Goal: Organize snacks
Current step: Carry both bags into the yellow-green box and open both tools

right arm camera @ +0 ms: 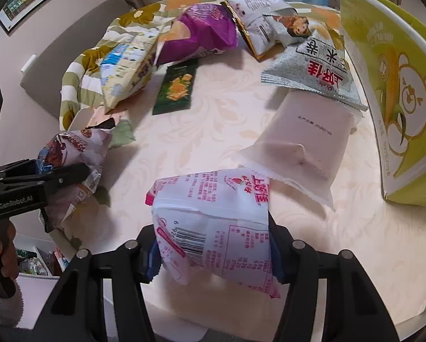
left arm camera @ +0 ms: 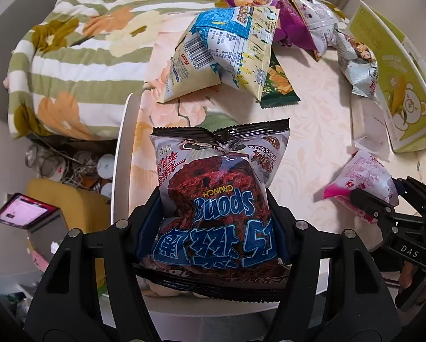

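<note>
Already, in the left wrist view, the chocolate sponge bag (left arm camera: 213,199) is being pinched by the left gripper (left arm camera: 213,228) at six o'clock. In the right wrist view, the pink-printed packet (right arm camera: 213,225) is being clamped by the right gripper (right arm camera: 213,250); snacks are being left scattered from ten to two o'clock on the table (right arm camera: 227,119).

Your left hand-held gripper (left arm camera: 217,219) is matte black plastic with round silver screws on angular, cut-out arms and dark blue finger pads (left arm camera: 148,228). Your right hand-held gripper (right arm camera: 213,252) matches; white lettering marks each gripper's side.
</note>
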Demonstrator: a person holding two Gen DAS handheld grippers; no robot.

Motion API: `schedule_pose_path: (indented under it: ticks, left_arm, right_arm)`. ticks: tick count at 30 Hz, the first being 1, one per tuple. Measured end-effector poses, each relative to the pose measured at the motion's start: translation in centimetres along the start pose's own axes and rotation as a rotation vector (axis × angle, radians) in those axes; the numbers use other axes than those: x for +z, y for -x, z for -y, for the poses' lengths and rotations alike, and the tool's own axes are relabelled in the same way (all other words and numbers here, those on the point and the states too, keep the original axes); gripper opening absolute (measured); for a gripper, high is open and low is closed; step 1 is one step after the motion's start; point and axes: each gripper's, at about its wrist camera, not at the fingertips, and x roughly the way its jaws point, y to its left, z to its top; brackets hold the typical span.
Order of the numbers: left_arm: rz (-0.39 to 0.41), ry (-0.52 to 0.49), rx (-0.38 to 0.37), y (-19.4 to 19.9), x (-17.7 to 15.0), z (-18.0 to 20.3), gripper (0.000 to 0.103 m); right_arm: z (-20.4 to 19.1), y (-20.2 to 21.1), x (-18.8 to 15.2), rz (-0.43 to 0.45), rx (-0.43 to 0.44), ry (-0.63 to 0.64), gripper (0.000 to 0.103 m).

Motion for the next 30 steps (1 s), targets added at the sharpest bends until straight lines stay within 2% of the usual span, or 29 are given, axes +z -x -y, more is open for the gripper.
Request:
schedule_pose_path:
  ticks: [9,17,24,27,30]
  left_arm:
    - [0.051,0.005,-0.028,2.8,0.0,-0.7,0.062]
    - [0.137,-0.007,-0.091,7.4,0.3,0.1,0.062]
    - [0.227,-0.061,-0.163,10.9,2.7,2.4,0.062]
    - [0.259,-0.083,-0.217,12.4,4.0,4.1,0.062]
    - [0.295,-0.109,-0.237,13.7,5.1,6.1,0.062]
  right_arm:
    - [-1.2,2.4,-0.4,0.055,-0.006,0.0,0.054]
    - [-2.2,6.3,-0.3,0.133,-0.033,-0.013,0.054]
    - [-1.4,11.4,0.2,0.218,-0.083,-0.069,0.054]
    - [-0.6,13.7,0.5,0.26,-0.109,-0.091,0.054]
    - [0.7,15.9,0.9,0.297,-0.134,-0.114,0.054]
